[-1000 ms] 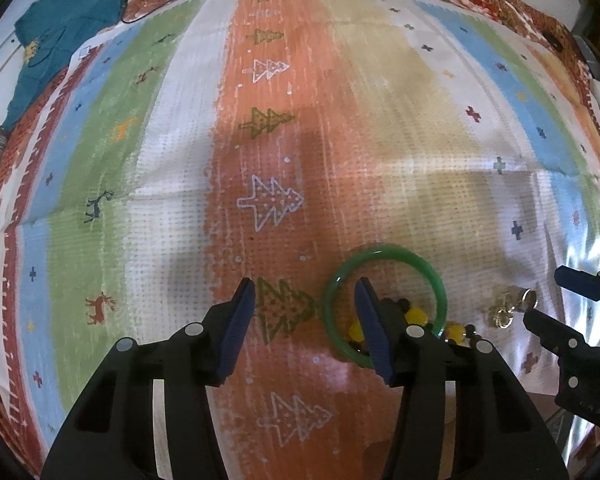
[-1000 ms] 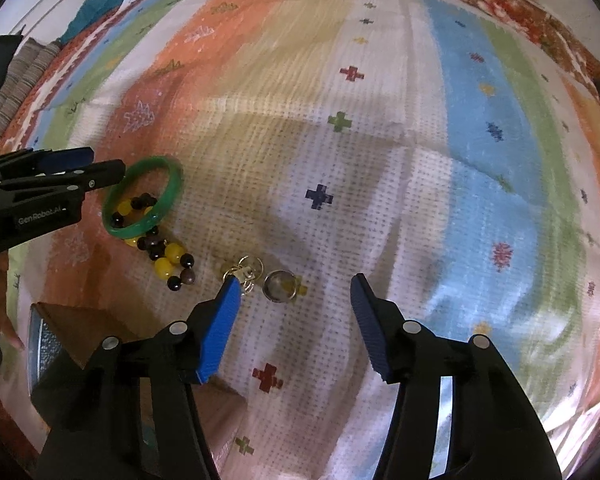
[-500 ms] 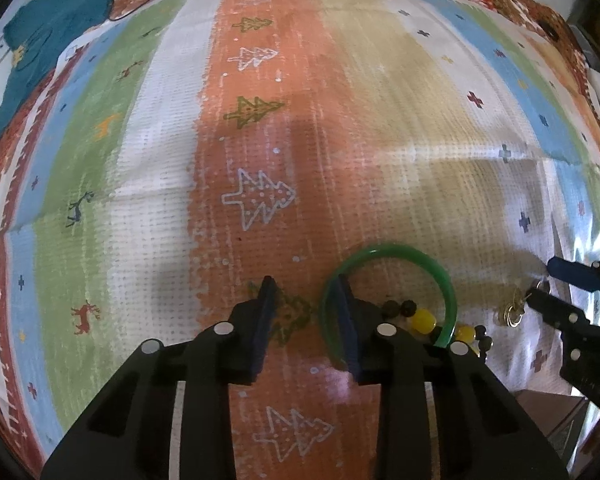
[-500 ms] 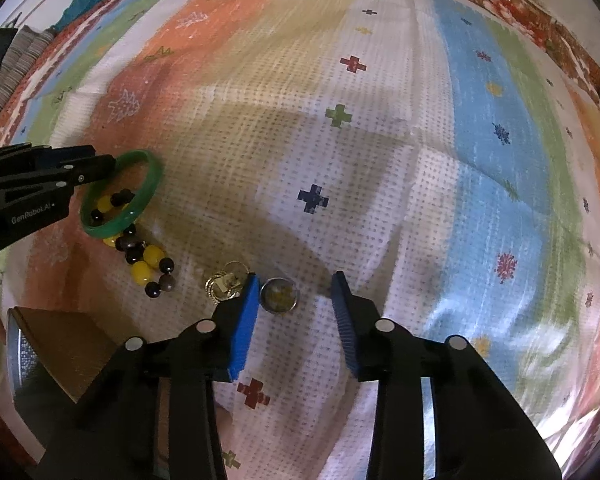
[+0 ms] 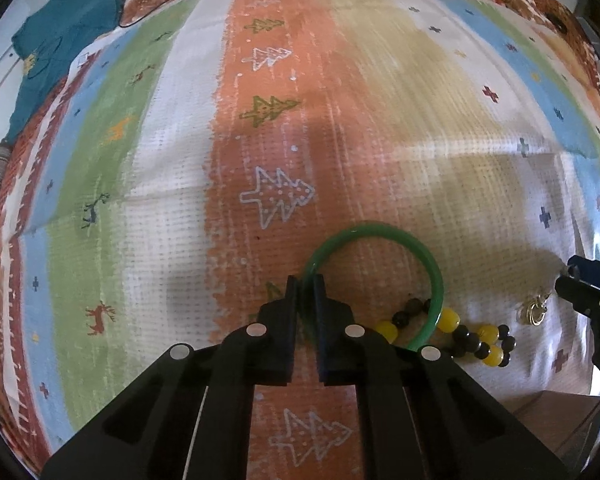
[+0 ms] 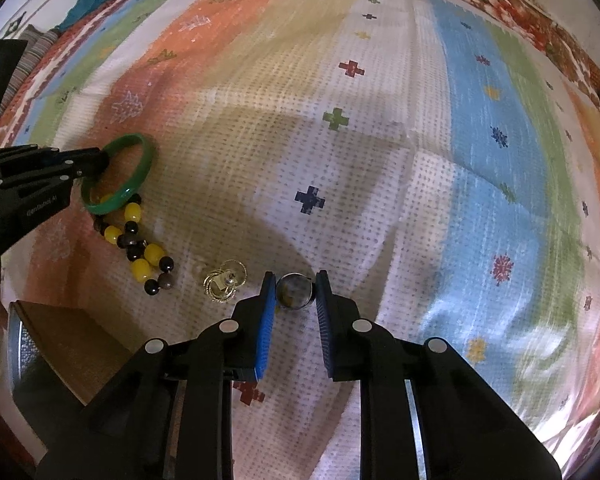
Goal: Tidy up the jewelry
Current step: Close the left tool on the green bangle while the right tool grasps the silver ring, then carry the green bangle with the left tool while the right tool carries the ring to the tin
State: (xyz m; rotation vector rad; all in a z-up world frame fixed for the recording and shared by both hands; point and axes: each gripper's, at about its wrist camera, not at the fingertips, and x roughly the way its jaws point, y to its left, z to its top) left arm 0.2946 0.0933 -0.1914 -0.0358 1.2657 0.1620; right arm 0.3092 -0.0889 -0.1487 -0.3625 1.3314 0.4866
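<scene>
A green bangle [image 5: 404,244] lies on the striped cloth. My left gripper [image 5: 305,285] is shut on its left rim; it also shows in the right wrist view [image 6: 96,162] gripping the bangle [image 6: 138,168]. A yellow and black bead bracelet [image 5: 468,334] lies partly under the bangle, also seen in the right wrist view [image 6: 140,248]. My right gripper [image 6: 294,282] is shut on a small round silvery ring [image 6: 295,291]. Gold earrings [image 6: 224,280] lie just left of it, and show in the left wrist view [image 5: 535,310].
A brown box with a metallic edge [image 6: 60,344] sits at the near left, also at the lower right of the left wrist view [image 5: 556,420]. A teal garment [image 5: 56,44] lies at the far left of the cloth.
Both grippers went from open to closed. The left one closed on the bangle's rim, the right one moved forward and closed around the round ring.
</scene>
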